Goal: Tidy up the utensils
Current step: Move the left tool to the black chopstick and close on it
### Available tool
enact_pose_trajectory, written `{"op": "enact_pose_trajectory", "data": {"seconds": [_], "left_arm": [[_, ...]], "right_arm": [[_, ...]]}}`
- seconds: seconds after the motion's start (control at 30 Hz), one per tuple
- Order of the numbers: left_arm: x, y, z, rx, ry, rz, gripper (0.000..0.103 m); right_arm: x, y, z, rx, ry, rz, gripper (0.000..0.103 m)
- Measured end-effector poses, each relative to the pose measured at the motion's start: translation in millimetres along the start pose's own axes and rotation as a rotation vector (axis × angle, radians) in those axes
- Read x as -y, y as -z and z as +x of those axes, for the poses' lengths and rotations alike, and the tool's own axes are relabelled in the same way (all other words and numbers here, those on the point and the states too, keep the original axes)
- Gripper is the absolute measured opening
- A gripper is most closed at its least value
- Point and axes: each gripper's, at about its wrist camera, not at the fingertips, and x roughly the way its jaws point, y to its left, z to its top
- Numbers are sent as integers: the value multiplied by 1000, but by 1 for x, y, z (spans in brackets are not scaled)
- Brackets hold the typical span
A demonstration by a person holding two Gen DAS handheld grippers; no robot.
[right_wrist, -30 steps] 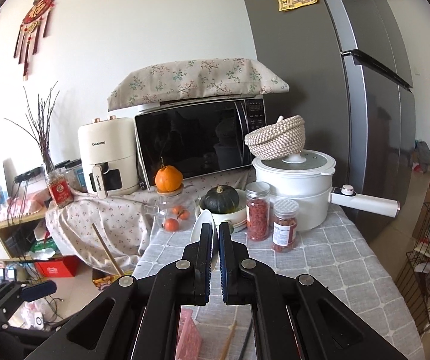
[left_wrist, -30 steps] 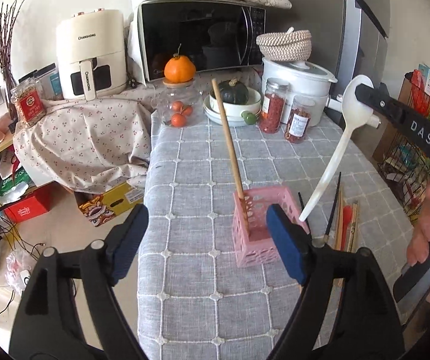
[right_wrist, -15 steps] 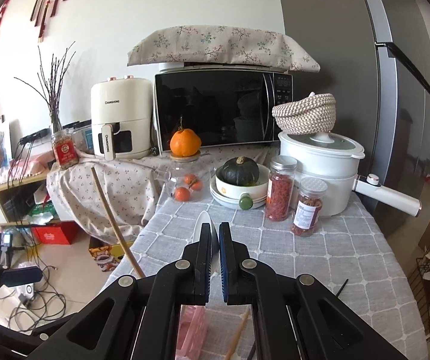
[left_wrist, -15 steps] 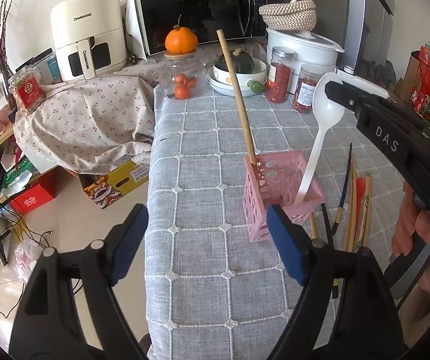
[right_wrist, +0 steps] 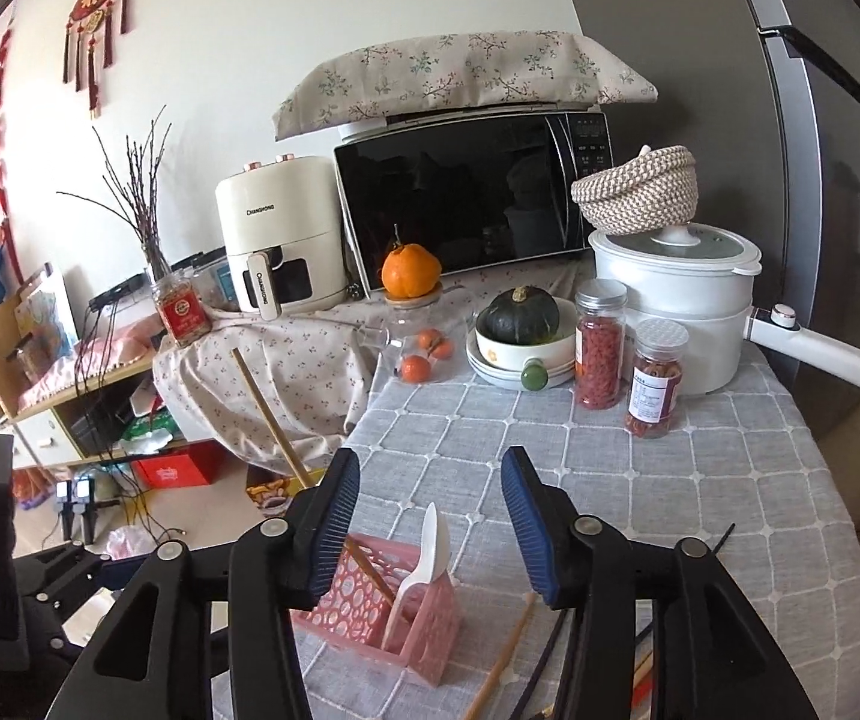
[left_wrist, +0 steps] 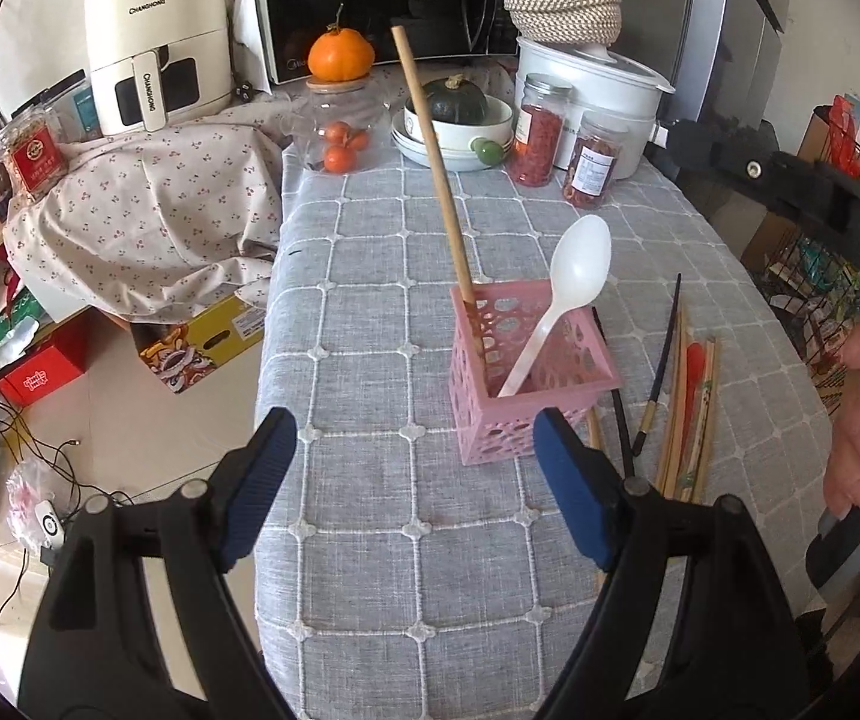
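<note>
A pink perforated basket (left_wrist: 529, 372) stands on the grey checked tablecloth (left_wrist: 369, 276). A white plastic spoon (left_wrist: 574, 276) leans in it, bowl up, beside a long wooden stick (left_wrist: 436, 162). Several chopsticks (left_wrist: 685, 396) lie flat to the basket's right. My left gripper (left_wrist: 414, 474) is open and empty, just short of the basket. In the right wrist view my right gripper (right_wrist: 430, 516) hangs above the basket (right_wrist: 378, 606); its jaws are opening and the spoon (right_wrist: 430, 558) stands free below them.
At the table's far end stand a glass jar of tangerines (left_wrist: 339, 132), a bowl with a green squash (left_wrist: 454, 114), two spice jars (left_wrist: 562, 144) and a white pot (left_wrist: 592, 96). A microwave (right_wrist: 472, 198) and air fryer (right_wrist: 276, 234) sit behind.
My right gripper lowered the white spoon into the pink basket and let go; its jaws went from shut to apart. The left gripper stayed open and tipped down slightly.
</note>
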Motion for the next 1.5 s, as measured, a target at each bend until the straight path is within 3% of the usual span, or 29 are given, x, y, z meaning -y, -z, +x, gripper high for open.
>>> {"op": "enact_pose_trajectory", "data": {"seconds": [0.33, 0.63, 0.83, 0.97, 1.1, 1.27, 1.5], "left_arm": [[42, 0, 2, -44, 97, 56, 85], [98, 1, 12, -109, 179, 160, 85], [126, -2, 36, -251, 269, 146, 85], [142, -6, 53, -310, 274, 152, 84], [156, -20, 71, -318, 265, 174, 68], [168, -44, 107, -350, 273, 131, 34], [201, -67, 152, -347, 246, 180, 18]], "right_arm": [[52, 2, -37, -92, 73, 59, 78], [107, 22, -54, -231, 177, 131, 82], [144, 38, -58, -339, 257, 202, 82], [169, 50, -57, -428, 299, 259, 83], [191, 60, -58, -479, 320, 321, 83], [208, 71, -58, -547, 339, 341, 82], [224, 74, -57, -562, 375, 356, 82]]}}
